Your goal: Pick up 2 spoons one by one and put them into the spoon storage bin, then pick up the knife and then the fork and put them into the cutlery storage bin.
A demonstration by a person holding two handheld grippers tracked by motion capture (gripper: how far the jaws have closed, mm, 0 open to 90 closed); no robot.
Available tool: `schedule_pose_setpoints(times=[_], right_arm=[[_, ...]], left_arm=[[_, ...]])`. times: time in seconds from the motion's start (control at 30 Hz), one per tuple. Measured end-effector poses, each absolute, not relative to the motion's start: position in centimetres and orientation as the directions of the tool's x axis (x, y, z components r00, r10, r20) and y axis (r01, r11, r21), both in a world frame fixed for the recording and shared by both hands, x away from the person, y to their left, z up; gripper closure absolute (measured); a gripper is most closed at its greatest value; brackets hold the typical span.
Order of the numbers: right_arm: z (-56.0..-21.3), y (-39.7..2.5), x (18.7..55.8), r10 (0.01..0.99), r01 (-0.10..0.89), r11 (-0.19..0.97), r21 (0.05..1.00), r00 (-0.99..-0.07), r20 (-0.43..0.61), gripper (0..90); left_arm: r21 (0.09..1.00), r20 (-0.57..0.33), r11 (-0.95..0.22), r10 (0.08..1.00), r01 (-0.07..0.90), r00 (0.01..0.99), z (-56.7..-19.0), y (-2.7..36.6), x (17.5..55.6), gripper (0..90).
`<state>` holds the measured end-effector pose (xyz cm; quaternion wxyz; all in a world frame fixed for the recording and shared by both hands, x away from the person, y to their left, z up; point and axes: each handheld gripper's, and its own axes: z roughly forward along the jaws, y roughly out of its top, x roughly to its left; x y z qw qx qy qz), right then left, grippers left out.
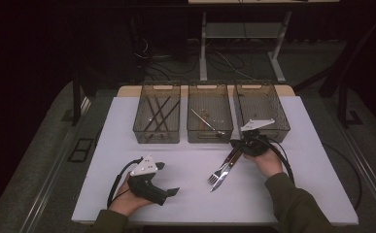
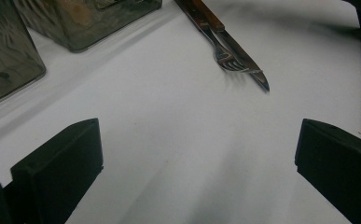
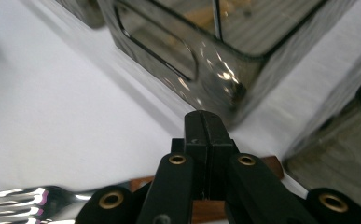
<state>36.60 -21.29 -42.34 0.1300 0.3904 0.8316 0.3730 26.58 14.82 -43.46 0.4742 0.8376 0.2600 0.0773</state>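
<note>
While the right gripper [image 1: 239,143], jaws pressed together, hovers over the fork [image 1: 223,170] and knife [image 1: 227,171] handles, both lie mid-desk, well off its edges. Three bins [image 1: 210,131] line the far edge. The left gripper [image 1: 167,178] gapes wide over bare desk [image 1: 185,204] near the front edge.

Three bins [image 1: 210,127] (smoky plastic), white table [image 1: 185,194]
</note>
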Motion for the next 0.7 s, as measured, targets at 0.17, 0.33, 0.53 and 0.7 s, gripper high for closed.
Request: schedule_pose_setpoints(times=[0.17,0.33,0.53,0.7], right_arm=[[-43.1,-21.3,37.1,0.757,0.572,0.423,0.702,-0.649,0.073,89.4],[-43.6,-21.3,37.5,0.760,0.576,0.433,0.693,-0.647,0.063,89.4],[-44.0,-21.1,37.7,0.762,0.577,0.448,0.683,-0.646,0.047,89.4],[-44.4,-21.1,38.0,0.770,0.586,0.443,0.679,-0.637,0.047,89.4]], left_arm=[[0.834,-0.117,-0.416,0.508,0.362,0.854,-43.5,14.8,26.6,0.0],[0.835,-0.119,-0.414,0.508,0.363,0.853,-43.5,14.8,26.6,0.0],[0.834,-0.119,-0.414,0.510,0.365,0.852,-43.5,14.8,26.6,0.0],[0.833,-0.119,-0.417,0.508,0.364,0.853,-43.5,14.8,26.6,0.0]])
